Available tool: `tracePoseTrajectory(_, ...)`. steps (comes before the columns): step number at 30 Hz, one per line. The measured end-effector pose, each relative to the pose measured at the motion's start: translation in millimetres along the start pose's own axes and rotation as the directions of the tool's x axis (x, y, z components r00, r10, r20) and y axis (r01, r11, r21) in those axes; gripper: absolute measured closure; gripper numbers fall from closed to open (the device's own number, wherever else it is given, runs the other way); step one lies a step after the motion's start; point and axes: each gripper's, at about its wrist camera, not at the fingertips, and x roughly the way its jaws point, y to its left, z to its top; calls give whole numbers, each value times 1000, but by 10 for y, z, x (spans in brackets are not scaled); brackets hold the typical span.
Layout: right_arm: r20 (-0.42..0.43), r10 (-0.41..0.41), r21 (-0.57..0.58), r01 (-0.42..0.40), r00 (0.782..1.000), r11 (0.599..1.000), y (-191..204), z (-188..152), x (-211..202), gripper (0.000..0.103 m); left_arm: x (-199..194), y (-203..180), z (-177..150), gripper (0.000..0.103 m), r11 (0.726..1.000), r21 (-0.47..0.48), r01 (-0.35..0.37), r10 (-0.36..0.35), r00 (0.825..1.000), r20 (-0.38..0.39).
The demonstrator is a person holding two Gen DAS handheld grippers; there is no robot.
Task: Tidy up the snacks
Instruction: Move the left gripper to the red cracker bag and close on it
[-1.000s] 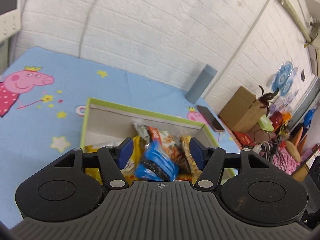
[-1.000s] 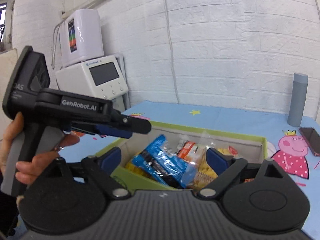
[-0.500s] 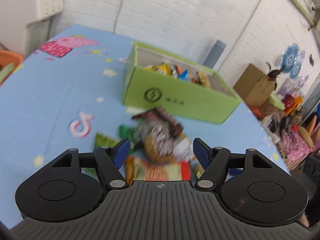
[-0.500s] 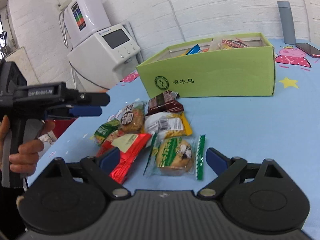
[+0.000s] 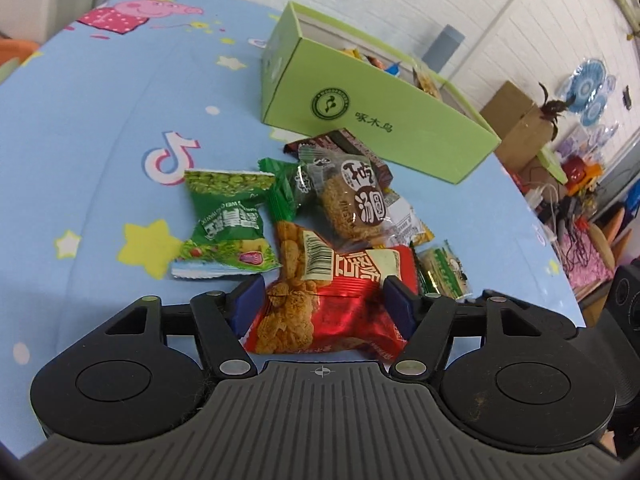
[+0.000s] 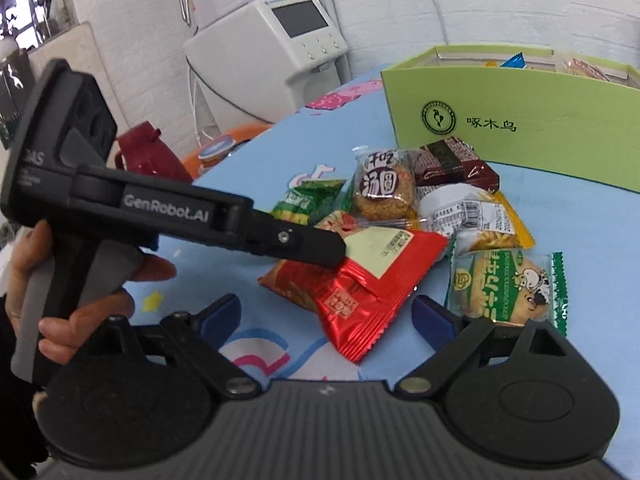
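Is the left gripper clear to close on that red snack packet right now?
Probably yes. The left gripper is open with the red snack packet lying between its fingers on the table; nothing sits on top, though a green-edged packet crowds one side.

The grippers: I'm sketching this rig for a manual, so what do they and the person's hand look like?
Each gripper, left and right, is matte black plastic with a ribbed grey-black body, two round housings, silver pivot screws and blue finger pads. From the right wrist view, the left one carries white "GenRobot.AI" lettering and a grey pistol handle, held by a bare hand with a dark sleeve.
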Motion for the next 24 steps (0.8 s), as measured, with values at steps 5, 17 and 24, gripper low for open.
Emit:
tracePoseTrajectory(5, 0, 20, 35, -20, 1000, 999, 32, -1, -35, 9, -64, -76, -147, 55, 999, 32, -13, 13, 1000, 13)
tracePoseTrajectory(17, 63, -109, 107, 102, 992, 989, -72, -495, -909, 9, -47, -910, -695, 55, 994, 89, 71, -69, 997, -20)
tracePoseTrajectory(24, 81, -148, 155, 135, 986, 979, -257, -695, -1118, 10, -123, -1005, -756, 42, 994, 100, 42, -43, 999, 9)
